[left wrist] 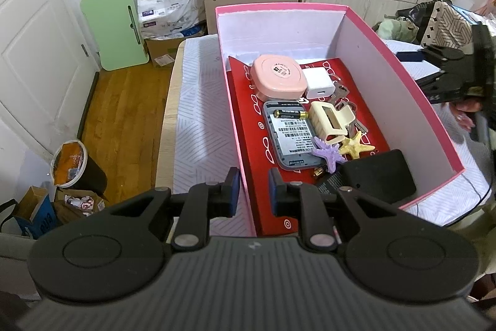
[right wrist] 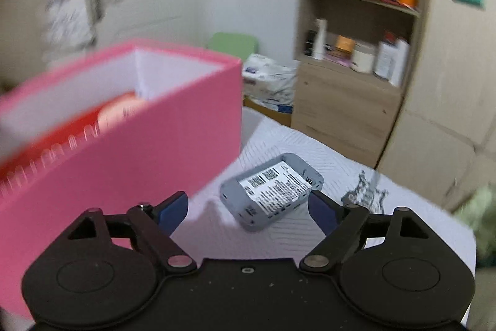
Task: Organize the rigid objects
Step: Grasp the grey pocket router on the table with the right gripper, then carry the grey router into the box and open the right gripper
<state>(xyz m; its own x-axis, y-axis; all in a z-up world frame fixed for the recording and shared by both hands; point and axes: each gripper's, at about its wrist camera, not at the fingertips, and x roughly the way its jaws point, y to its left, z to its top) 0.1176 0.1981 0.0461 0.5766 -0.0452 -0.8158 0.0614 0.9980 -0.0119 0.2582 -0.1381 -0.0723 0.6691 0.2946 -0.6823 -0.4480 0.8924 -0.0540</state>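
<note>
Right tool [right wrist: 248, 211] gapes near one grey device [right wrist: 271, 191].

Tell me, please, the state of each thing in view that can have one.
Left tongs: shut on the pink box's near wall.
Right tongs: open, gripping nothing.
Pink box: lidless, upright on the bed.
Grey device: label up on the bed, outside the box.
Battery: lying flat inside the box.
Door: shut.
</note>
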